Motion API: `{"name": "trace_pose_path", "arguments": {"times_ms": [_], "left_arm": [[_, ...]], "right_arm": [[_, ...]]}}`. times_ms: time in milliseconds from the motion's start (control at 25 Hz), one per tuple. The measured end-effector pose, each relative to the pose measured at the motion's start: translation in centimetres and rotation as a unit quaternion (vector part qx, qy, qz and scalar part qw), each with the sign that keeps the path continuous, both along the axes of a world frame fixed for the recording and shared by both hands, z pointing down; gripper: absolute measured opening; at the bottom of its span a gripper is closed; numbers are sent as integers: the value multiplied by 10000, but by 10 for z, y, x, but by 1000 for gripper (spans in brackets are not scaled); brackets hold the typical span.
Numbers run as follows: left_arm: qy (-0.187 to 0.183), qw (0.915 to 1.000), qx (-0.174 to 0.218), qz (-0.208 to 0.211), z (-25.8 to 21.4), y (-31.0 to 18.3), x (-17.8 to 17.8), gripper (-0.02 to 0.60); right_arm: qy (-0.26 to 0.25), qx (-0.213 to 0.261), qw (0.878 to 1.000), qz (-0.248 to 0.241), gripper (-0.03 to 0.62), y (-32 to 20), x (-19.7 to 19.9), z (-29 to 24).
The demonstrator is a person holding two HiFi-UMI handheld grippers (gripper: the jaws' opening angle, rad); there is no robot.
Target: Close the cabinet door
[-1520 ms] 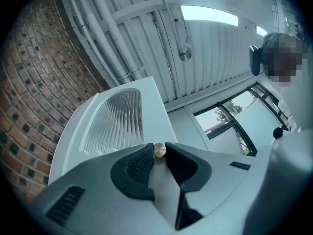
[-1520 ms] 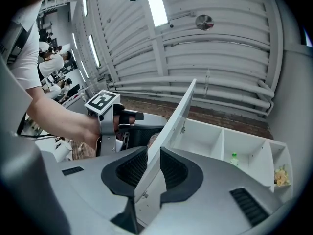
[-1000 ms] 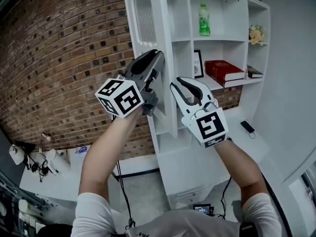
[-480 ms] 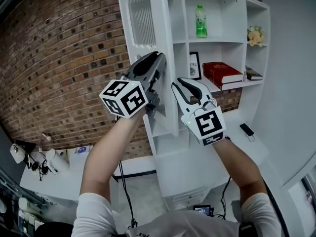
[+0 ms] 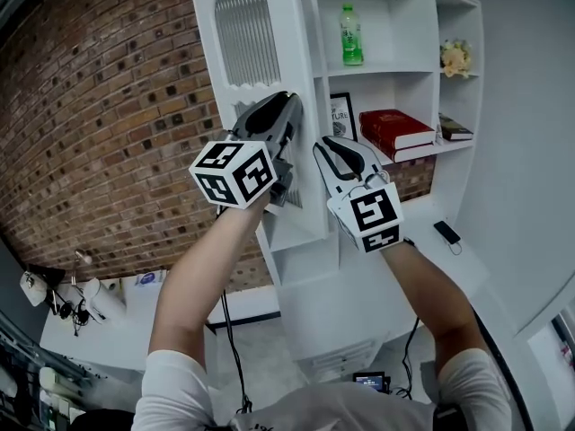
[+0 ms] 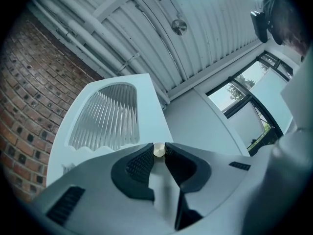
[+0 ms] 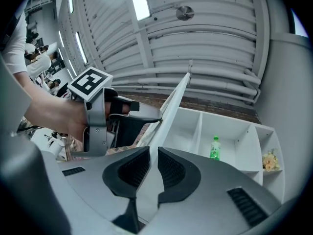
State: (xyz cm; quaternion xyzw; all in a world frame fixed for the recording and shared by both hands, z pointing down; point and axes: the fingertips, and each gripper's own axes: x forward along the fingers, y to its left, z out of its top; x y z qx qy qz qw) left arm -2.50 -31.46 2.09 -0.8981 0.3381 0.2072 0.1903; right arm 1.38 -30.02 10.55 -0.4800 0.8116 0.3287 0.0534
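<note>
My left gripper (image 5: 285, 102), jaws just closing, pinches the small brass knob (image 6: 159, 150) of the half-open white ribbed-panel cabinet door (image 5: 293, 61). My right gripper (image 5: 325, 147) clamps its edge. Pushing unevenly could slip the knob or trap my right jaws.

White cabinet door (image 5: 289, 52): smooth painted surface, low sheen. Its arched ribbed panel (image 6: 105, 116): fluted, translucent, glass-like. Small round knob (image 6: 159, 150): brass-coloured metal, finely brushed face. Left gripper (image 6: 159, 149): smooth matt grey plastic shell; black pads (image 6: 139, 164) finely ridged, rubbery. Red-brown brick wall (image 5: 108, 106): rough, matt, pale mortar. Red hardback book (image 5: 395, 128): glossy cover. Green drink bottle (image 5: 350, 36): shiny plastic.
</note>
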Motion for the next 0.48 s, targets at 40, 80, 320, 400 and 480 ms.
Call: {"name": "trace_pose_path", "arguments": {"times_ms": [40, 80, 320, 400, 480], "left_arm": [[-24, 10000, 0, -25, 0, -3, 4, 75], [-52, 10000, 0, -46, 0, -6, 8, 75], [-191, 9997, 14, -129, -2, -23, 30, 75], [-246, 9996, 23, -167, -3, -29, 36, 75], [-301, 9993, 38, -221, -2, -35, 42, 75]], "right_arm": [[14, -25, 10000, 24, 72, -4, 3, 1], [34, -54, 10000, 39, 72, -7, 5, 3], [180, -165, 9996, 122, 72, -26, 12, 12], [200, -197, 9995, 159, 72, -33, 16, 13], [223, -220, 9993, 202, 72, -41, 21, 15]]}}
